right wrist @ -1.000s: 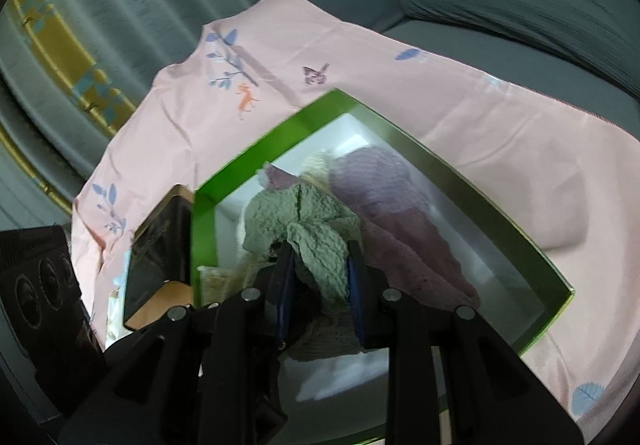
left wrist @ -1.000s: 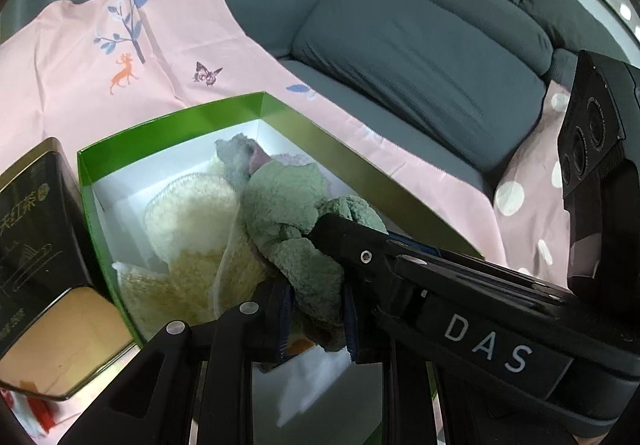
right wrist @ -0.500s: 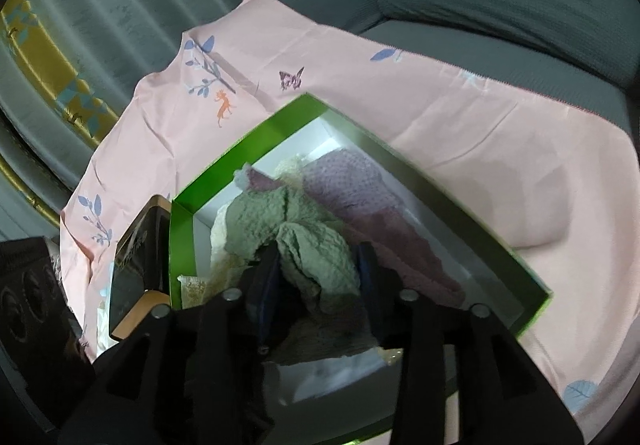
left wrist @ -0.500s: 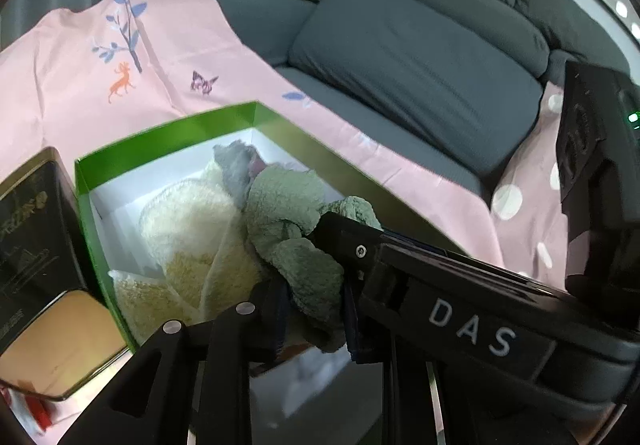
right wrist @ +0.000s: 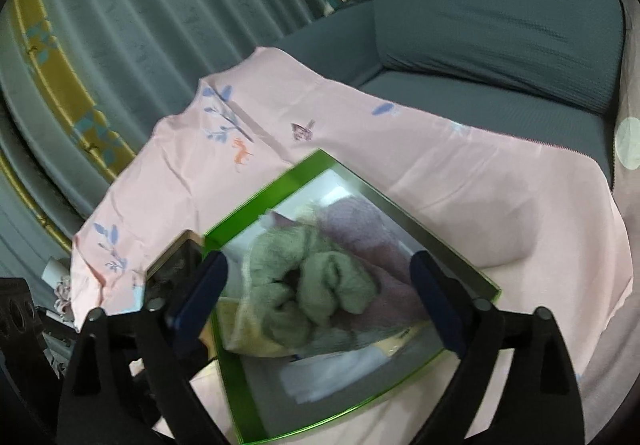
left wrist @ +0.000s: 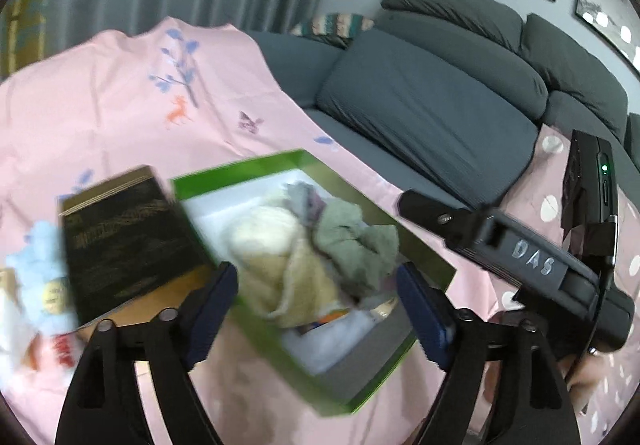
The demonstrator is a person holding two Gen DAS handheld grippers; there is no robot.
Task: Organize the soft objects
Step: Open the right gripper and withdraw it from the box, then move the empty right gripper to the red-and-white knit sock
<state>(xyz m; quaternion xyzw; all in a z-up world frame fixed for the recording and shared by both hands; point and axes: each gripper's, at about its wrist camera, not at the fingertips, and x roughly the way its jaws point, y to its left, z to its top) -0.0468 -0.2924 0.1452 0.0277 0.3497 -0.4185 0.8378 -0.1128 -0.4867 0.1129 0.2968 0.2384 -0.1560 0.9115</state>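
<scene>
Both claws, left claw [left wrist: 316, 309] and right claw [right wrist: 318, 297], are opening wide, empty, above the green box [left wrist: 436, 265]. The green cloth [right wrist: 316, 285] lies inside at centre. Only the left view shows the blue plush [left wrist: 36, 265] at nine o'clock.

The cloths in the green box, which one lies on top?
The sage green cloth, bunched in folds over the mauve cloth and the cream cloth.

Pink sheet [left wrist: 120, 117] over the sofa [left wrist: 432, 117] — bearing green box [left wrist: 240, 175] and dark tin [left wrist: 120, 241].
</scene>
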